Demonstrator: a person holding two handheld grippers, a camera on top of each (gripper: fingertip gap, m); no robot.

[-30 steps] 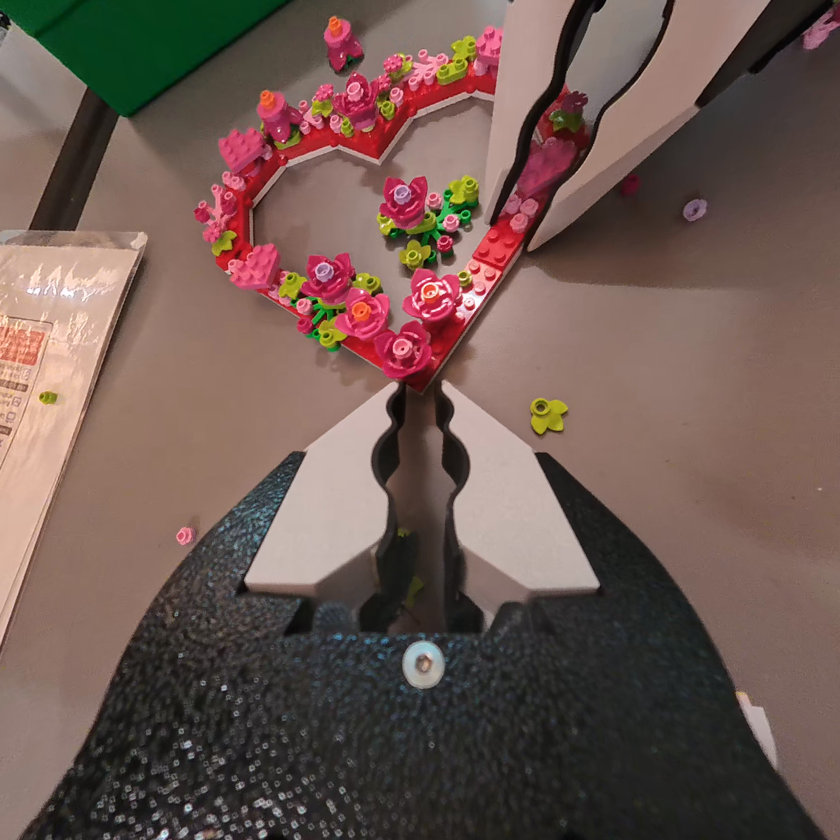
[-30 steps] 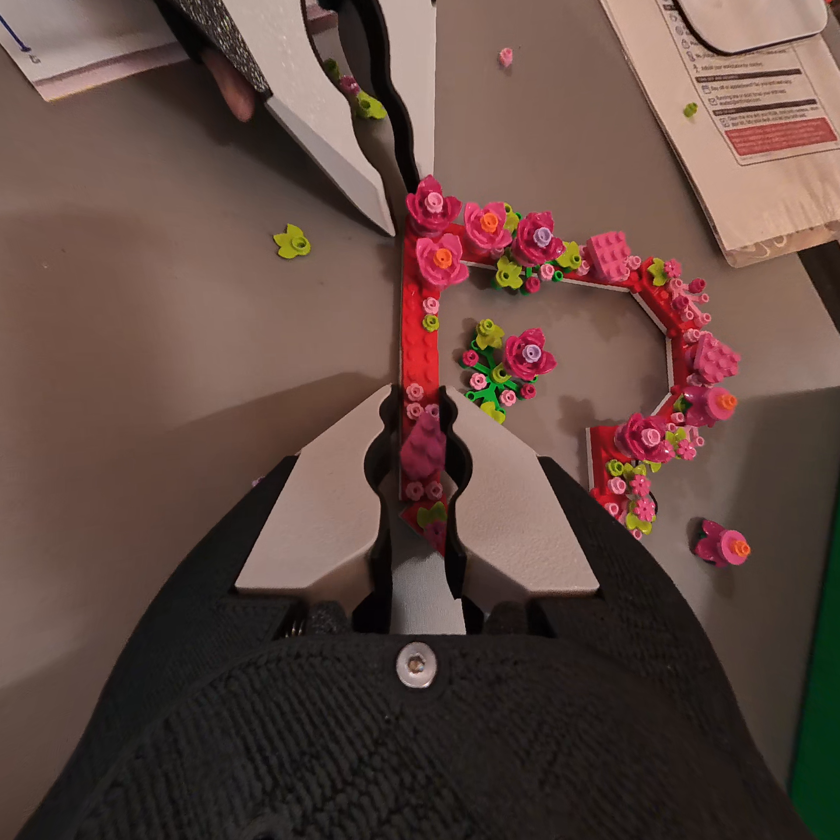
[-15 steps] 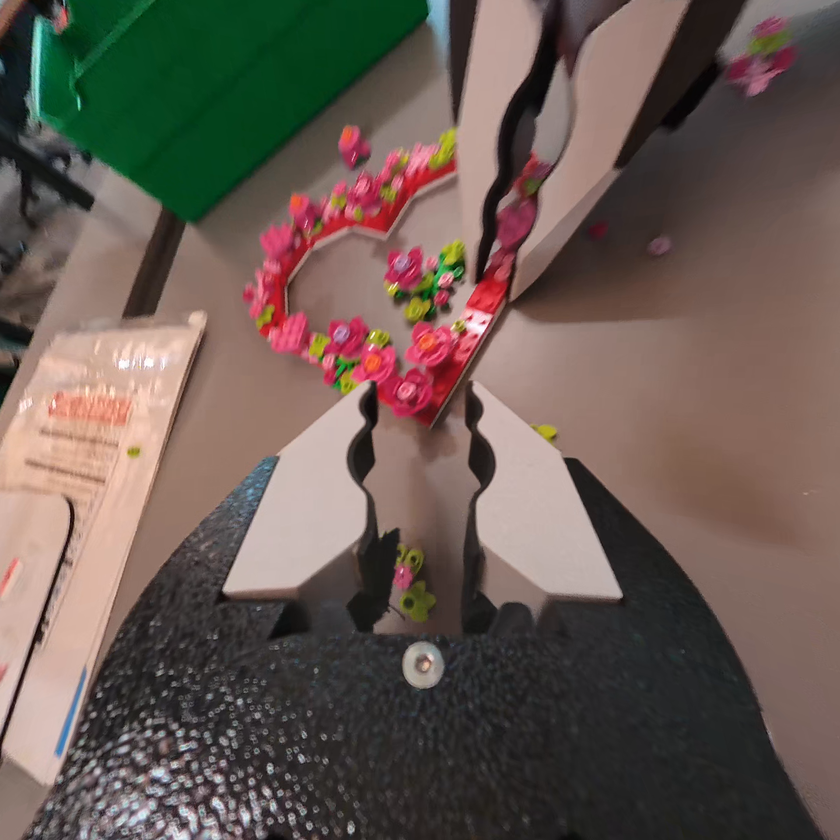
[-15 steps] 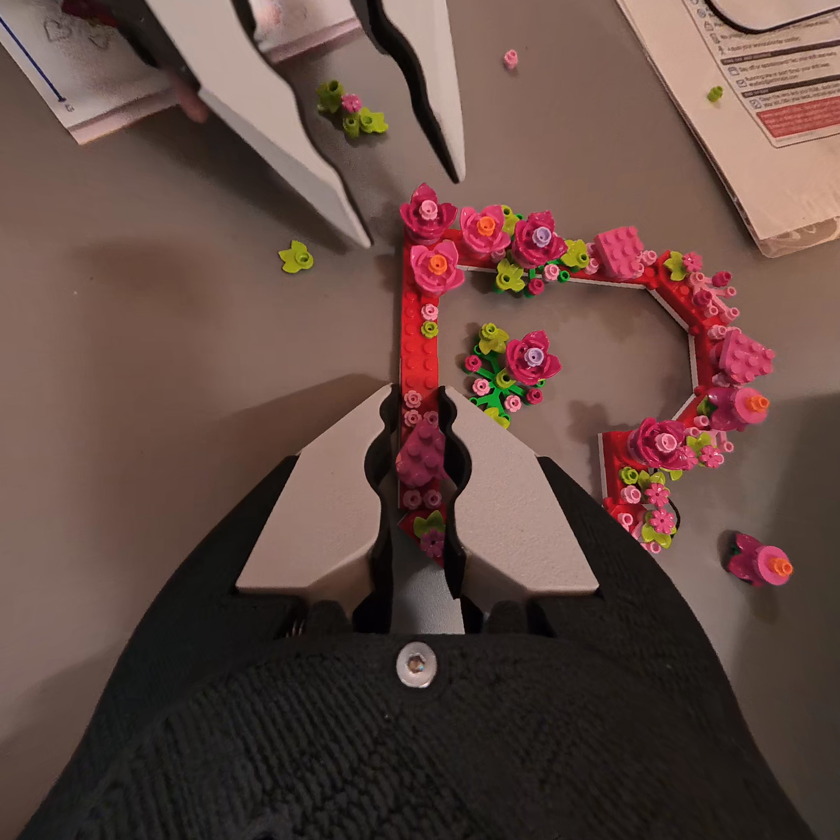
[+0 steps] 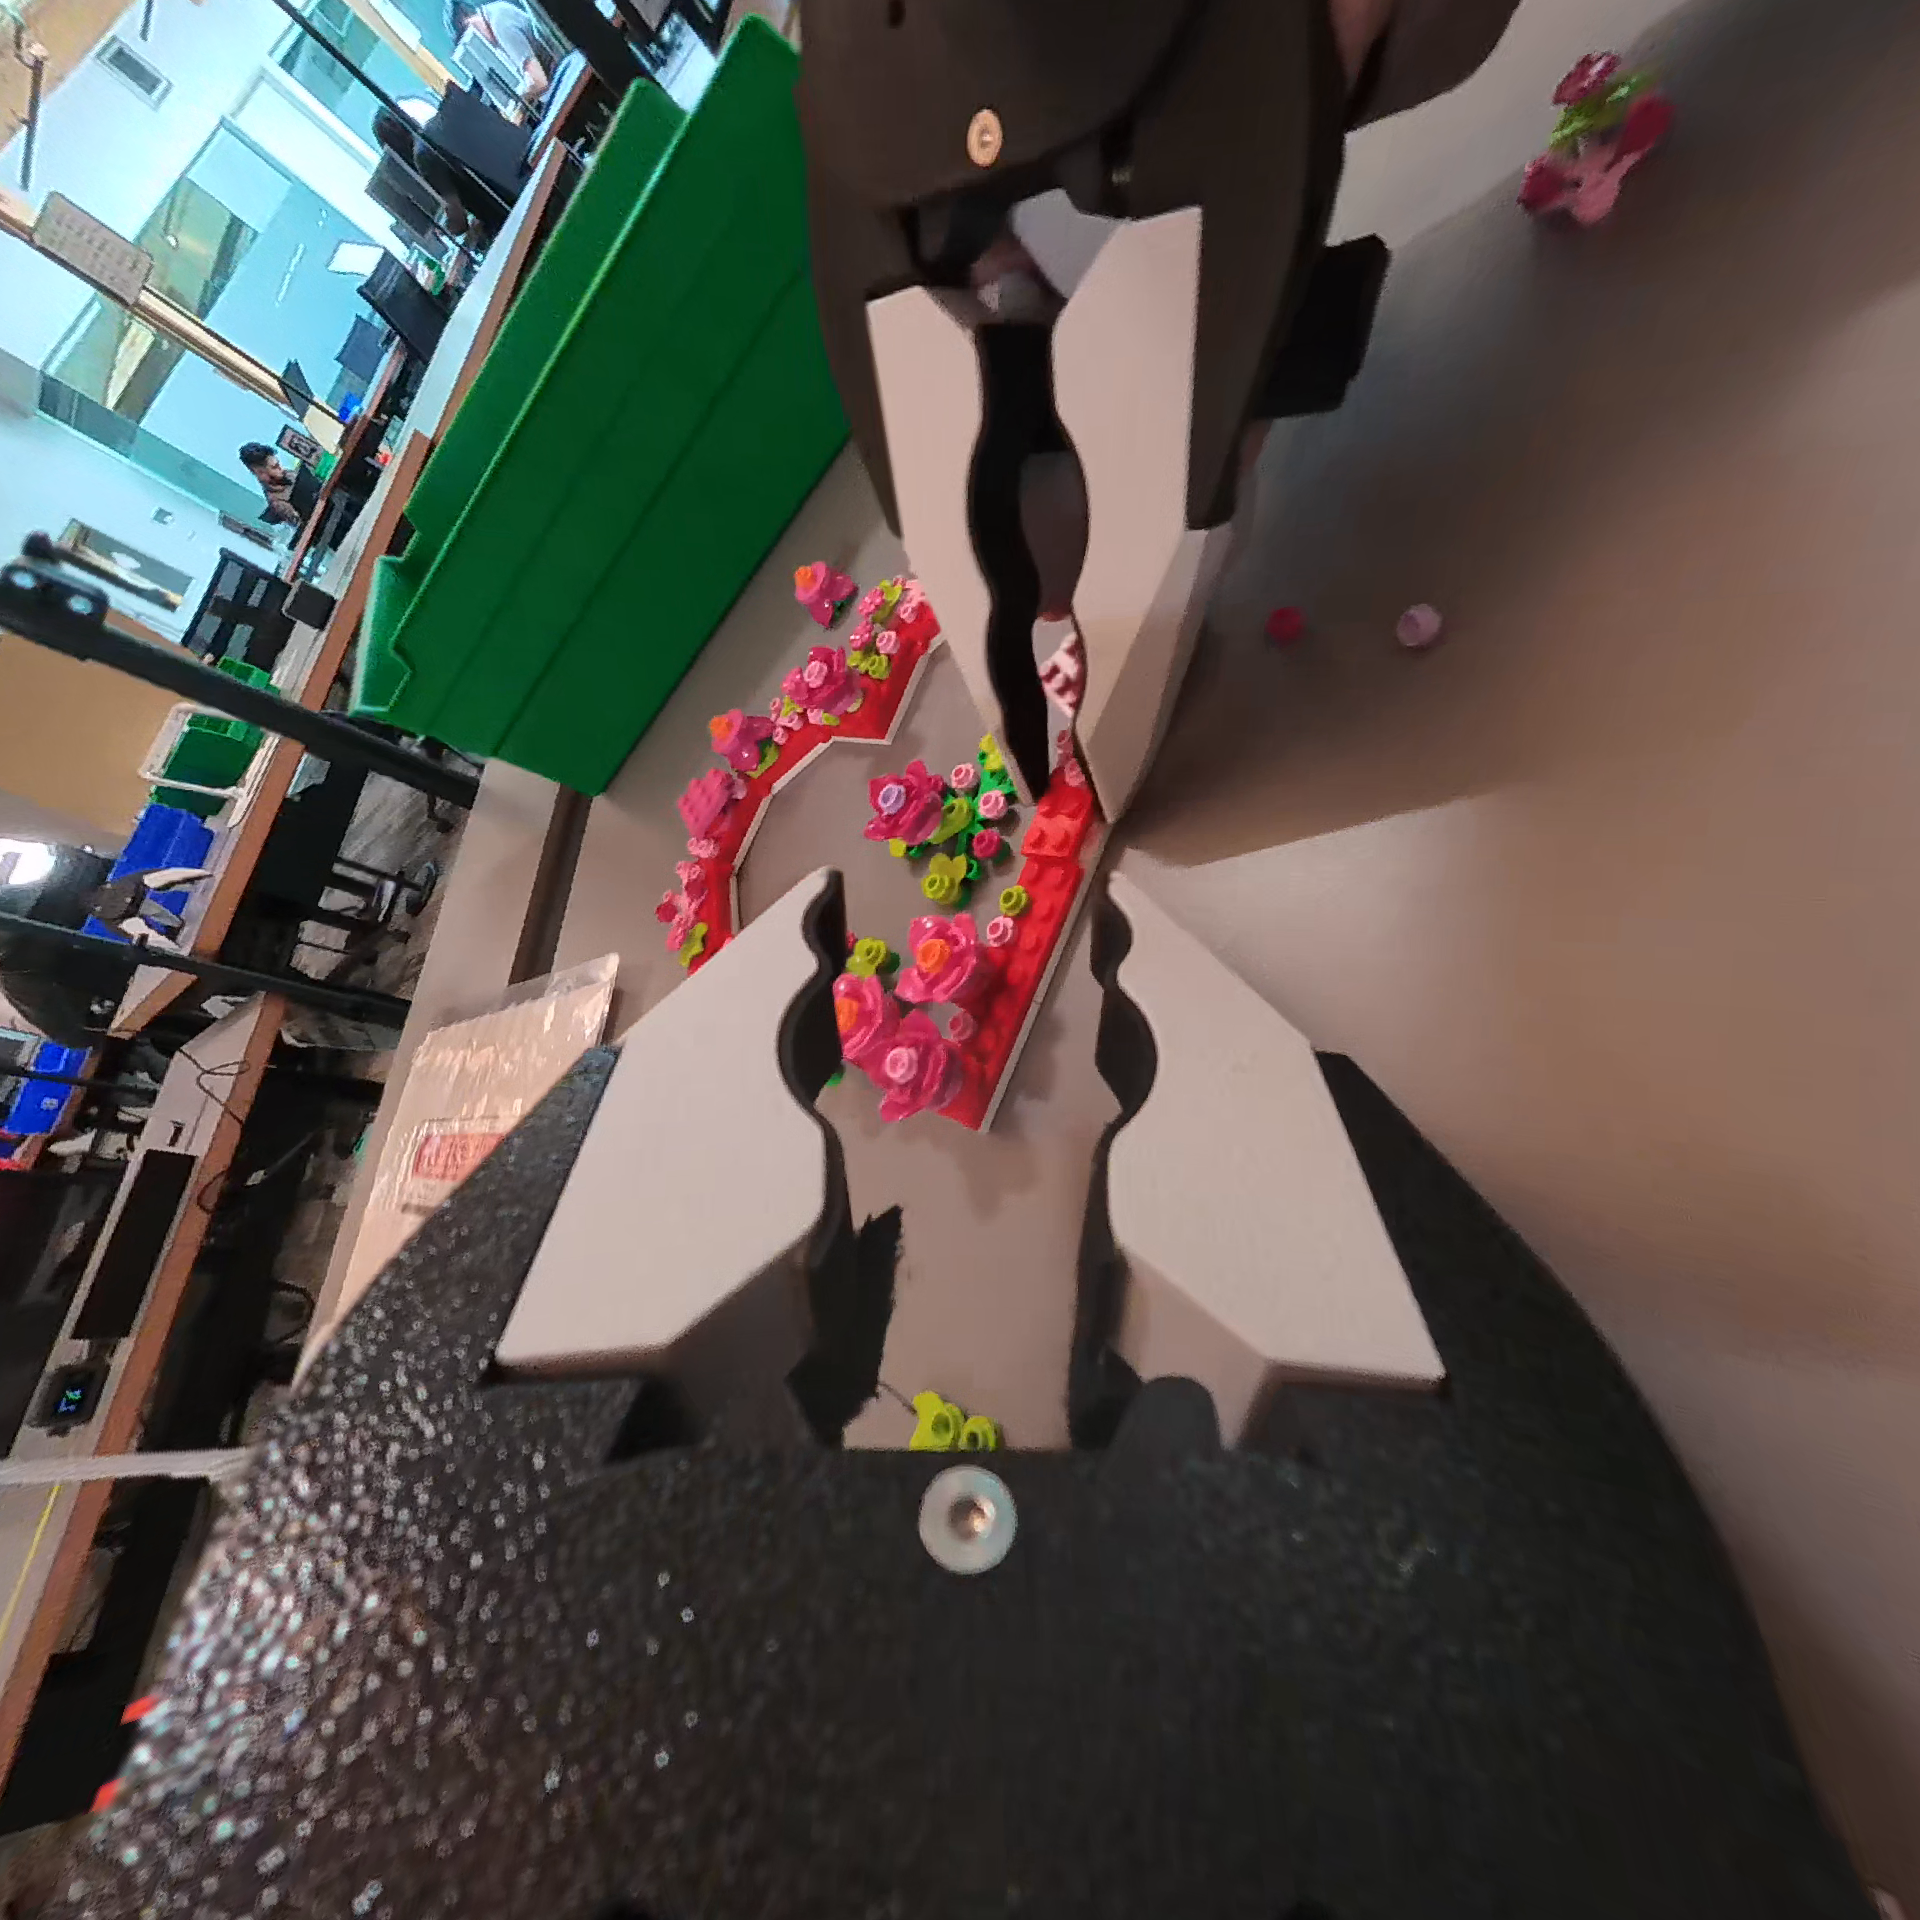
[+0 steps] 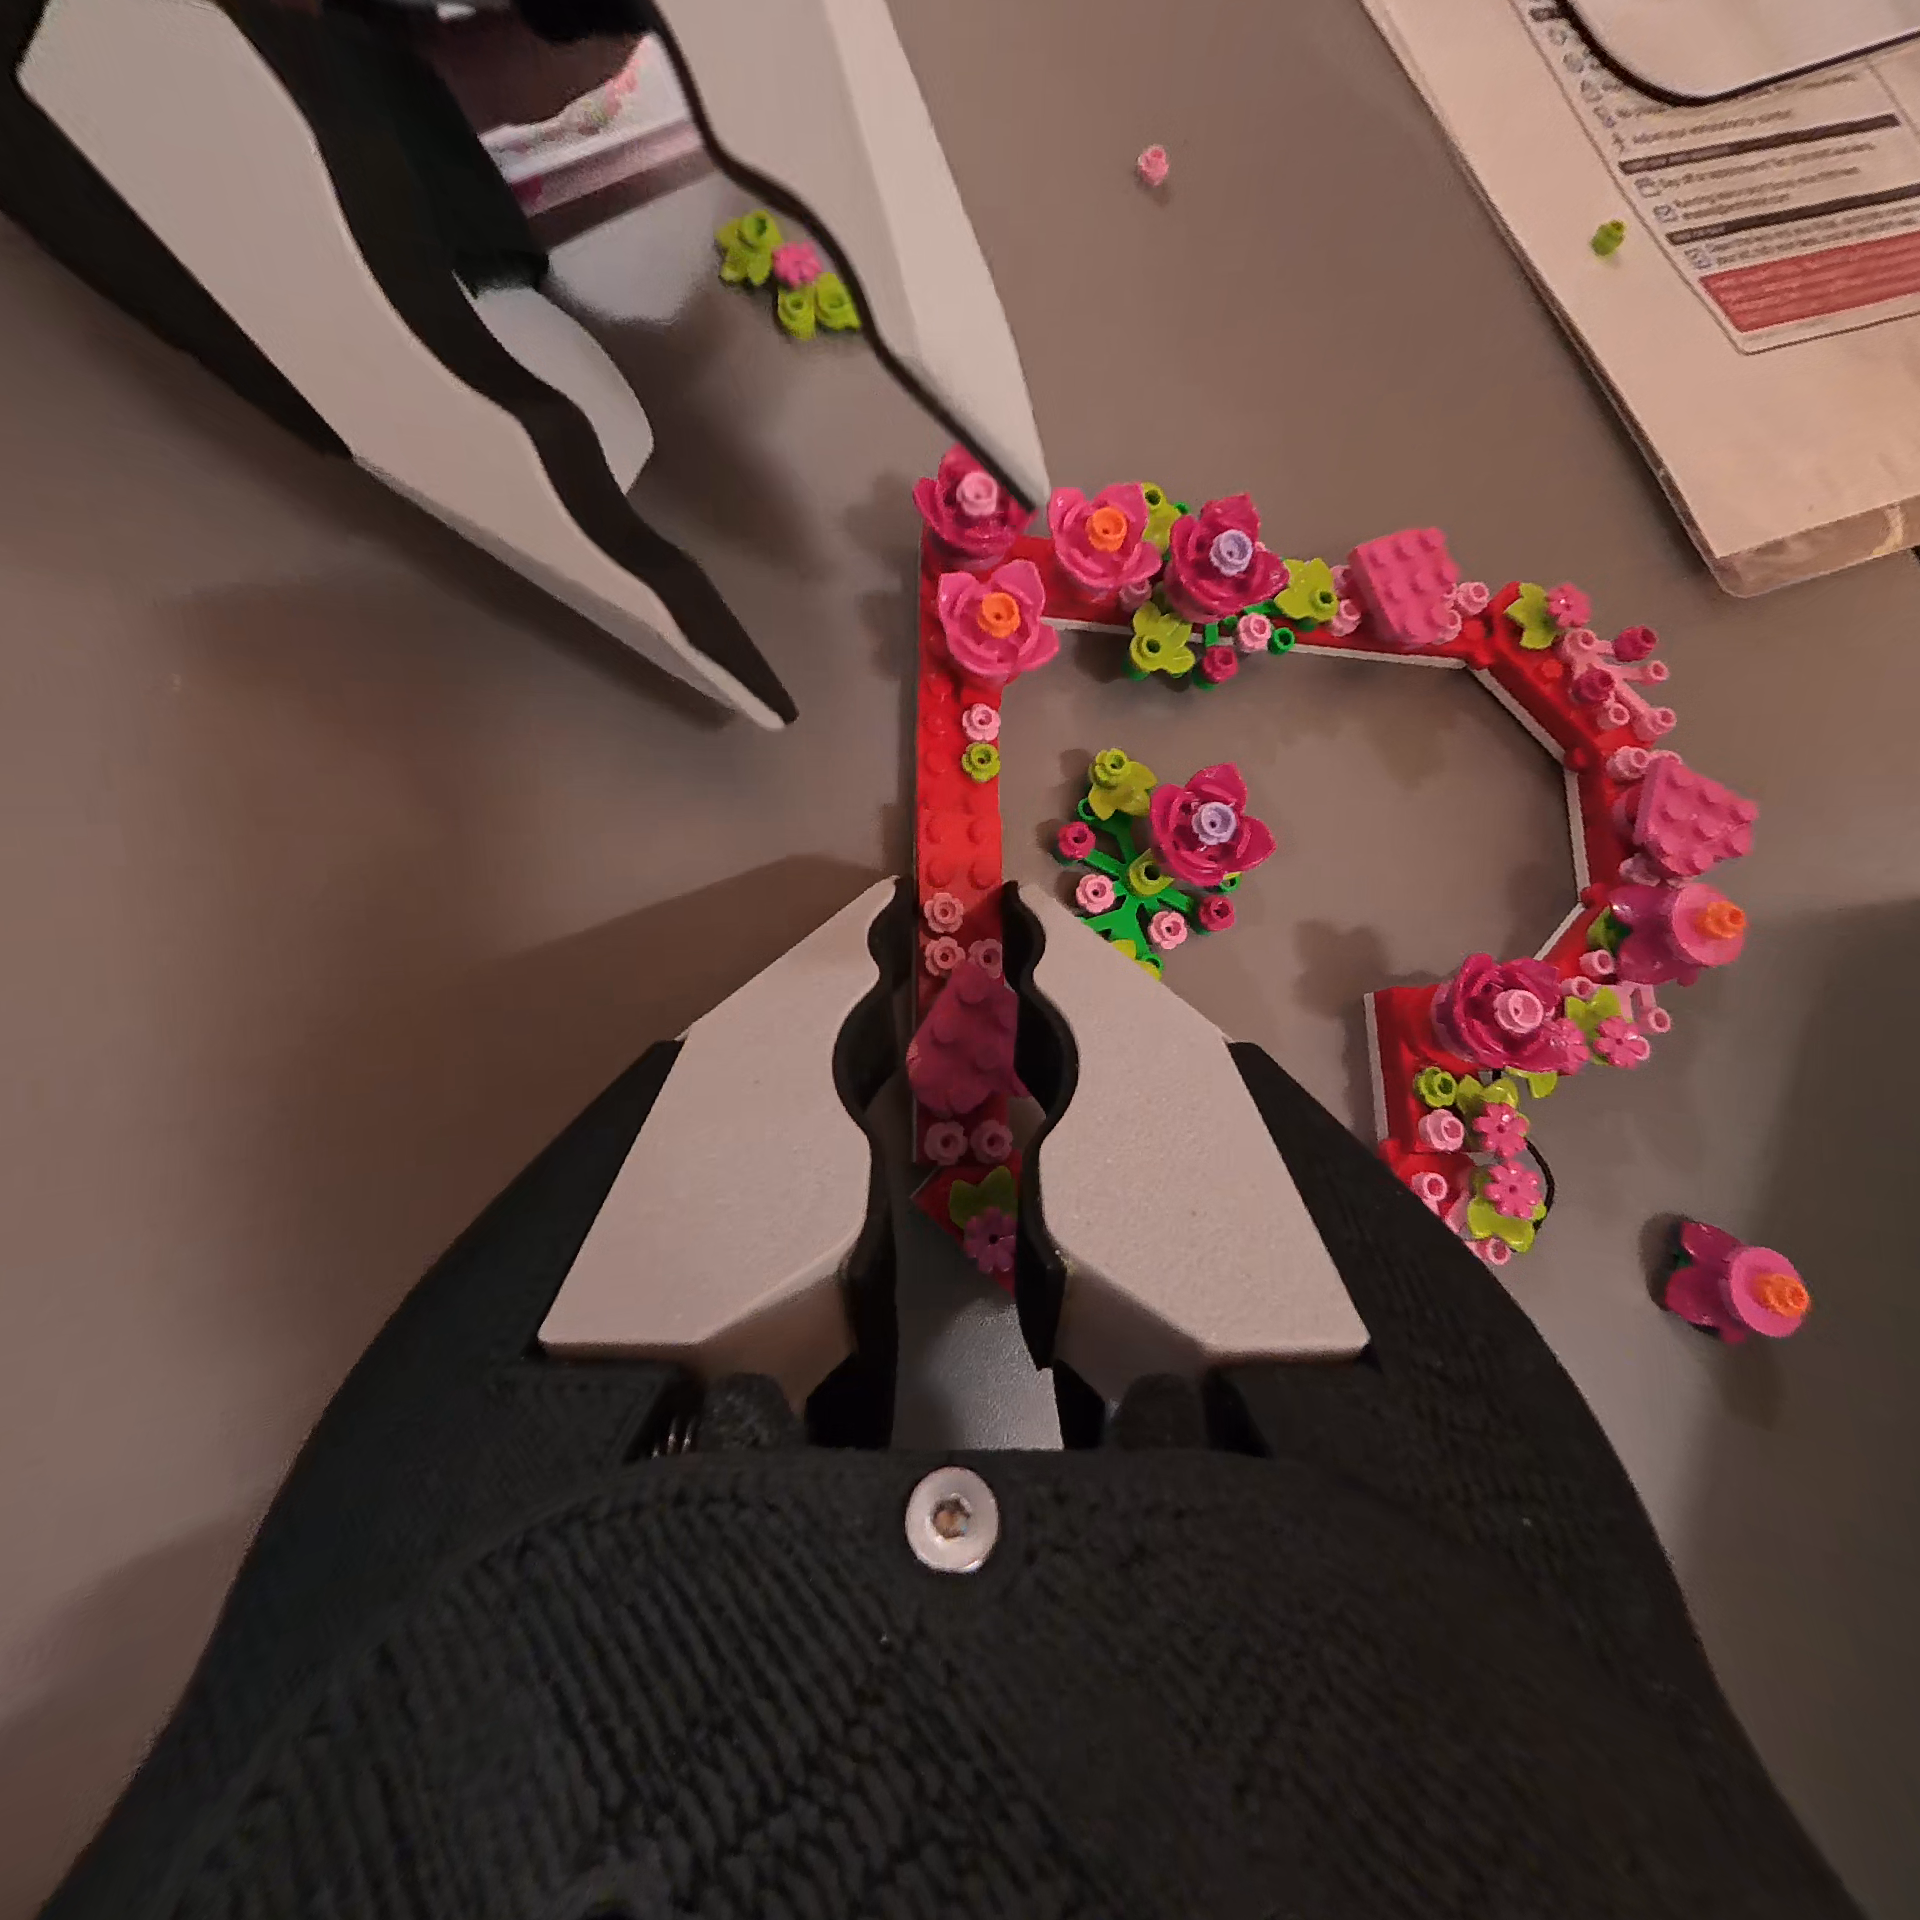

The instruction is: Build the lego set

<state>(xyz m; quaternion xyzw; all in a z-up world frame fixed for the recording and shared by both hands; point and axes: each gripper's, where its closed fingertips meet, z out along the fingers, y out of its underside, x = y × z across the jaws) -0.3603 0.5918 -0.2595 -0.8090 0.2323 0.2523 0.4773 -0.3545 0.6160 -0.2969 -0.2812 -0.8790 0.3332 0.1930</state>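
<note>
A red heart-shaped lego frame [image 6: 951,800] topped with pink roses lies on the grey table; it also shows in the left wrist view [image 5: 1049,883]. My right gripper [image 6: 956,904] is shut on one straight side of the frame, over a dark pink heart brick [image 6: 961,1039]. My left gripper [image 5: 971,894] is open and empty, its fingers on either side of the frame's pointed tip with its roses [image 5: 914,997]. In the right wrist view the left gripper [image 6: 904,608] has one fingertip by the tip rose. A loose flower cluster [image 6: 1164,852] lies inside the heart.
A loose pink flower with an orange centre [image 6: 1735,1288] lies outside the frame. Small green leaf pieces [image 6: 790,270] lie under the left gripper. A paper bag [image 6: 1714,208] and a booklet [image 6: 582,145] lie at the table's edges. A green bin [image 5: 623,468] stands beyond the heart.
My left gripper opened wider, tilted and moved forward, so the heart's tip now lies between its fingers. My right gripper stayed shut on the frame's side.
</note>
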